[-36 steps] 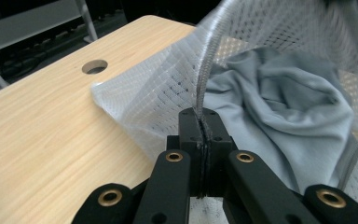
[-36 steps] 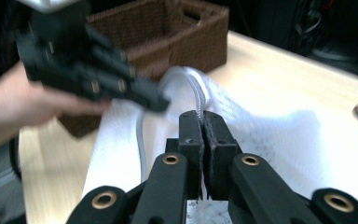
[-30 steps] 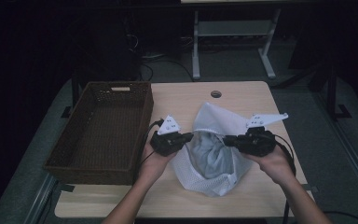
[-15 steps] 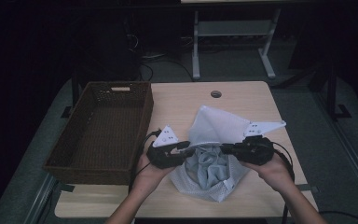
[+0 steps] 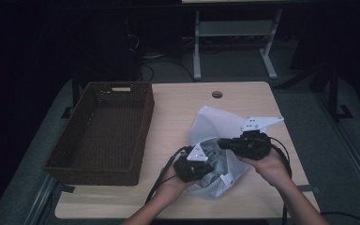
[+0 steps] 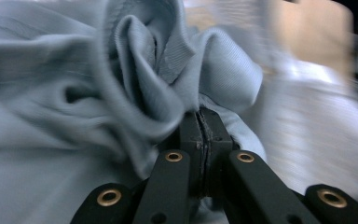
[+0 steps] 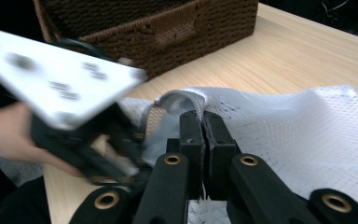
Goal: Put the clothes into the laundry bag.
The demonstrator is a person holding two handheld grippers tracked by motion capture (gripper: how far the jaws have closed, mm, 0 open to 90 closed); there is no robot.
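Two grippers worked one soft bundle on a pale wooden table (image 5: 178,108), taken as the landmark for all places given. Largest upon it was a dark woven basket (image 5: 104,131), standing open along the table's left side with nothing visible inside. Next in size was a white mesh laundry bag (image 5: 215,123), lying right of the basket and toward the near edge, its far part spread flat on the wood. A grey-blue ribbed garment (image 6: 74,93) sat bunched at the bag's mouth, partly inside the mesh and partly heaped at the opening.

The right gripper (image 7: 200,122) had its jaws pressed together on the bag's rim by the zipper edge, holding the mouth up on the side toward the table's right. The left gripper (image 6: 200,122), nearer the front edge and just beside the basket's near corner in the high view (image 5: 193,165), had just snapped its jaws together after a brief opening; a fold of the garment was pinched between them.

Handling, as judged: both pieces were light, limp and non-fragile, and would sag and shift rather than hold shape. Mesh snags and slides easily, so the hemmed, zippered rim offered the firmest hold; the knit was best taken by a thick gathered fold, since a thin single layer might slip from the pads.
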